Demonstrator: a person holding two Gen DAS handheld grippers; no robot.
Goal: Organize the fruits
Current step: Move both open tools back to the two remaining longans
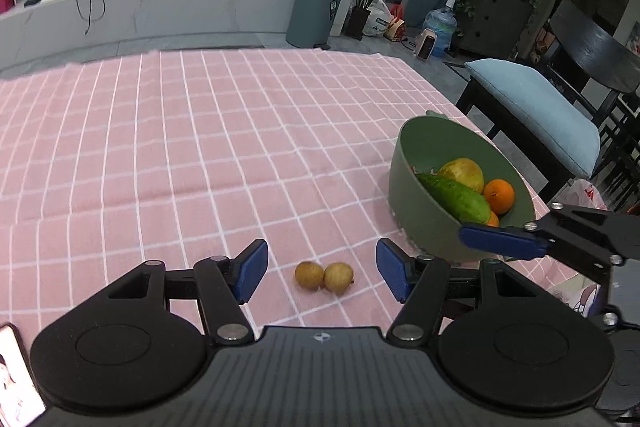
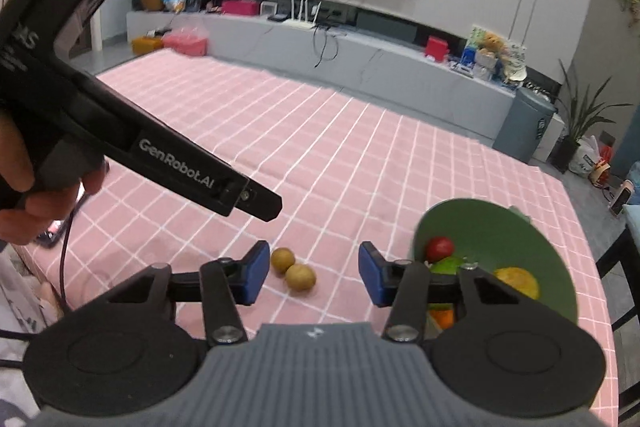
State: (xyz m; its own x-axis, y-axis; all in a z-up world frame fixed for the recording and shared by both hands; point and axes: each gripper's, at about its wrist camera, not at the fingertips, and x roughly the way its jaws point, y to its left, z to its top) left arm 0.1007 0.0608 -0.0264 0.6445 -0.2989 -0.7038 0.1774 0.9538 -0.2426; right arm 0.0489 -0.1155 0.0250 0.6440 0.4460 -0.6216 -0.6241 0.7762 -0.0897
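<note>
Two small brown round fruits point(image 1: 324, 277) lie touching each other on the pink checked tablecloth point(image 1: 200, 147). My left gripper point(image 1: 322, 273) is open, and the pair shows in the gap between its blue pads, clear of both. A green bowl point(image 1: 408, 195) to the right holds a cucumber point(image 1: 456, 197), a yellow fruit point(image 1: 462, 173) and oranges point(image 1: 499, 195). In the right wrist view my right gripper point(image 2: 314, 277) is open with nothing gripped. The brown fruits point(image 2: 292, 269) lie just ahead of its left pad. The bowl point(image 2: 480, 223) is on its right, with a red fruit point(image 2: 439, 247) inside.
One blue finger point(image 1: 500, 241) of the right gripper reaches in over the bowl's near rim. A person's hand point(image 2: 24, 195) holds the left gripper's black body point(image 2: 160, 147) at upper left. A chair with a blue cushion point(image 1: 532, 107) stands past the table's right edge. A phone point(image 1: 16, 379) lies near left.
</note>
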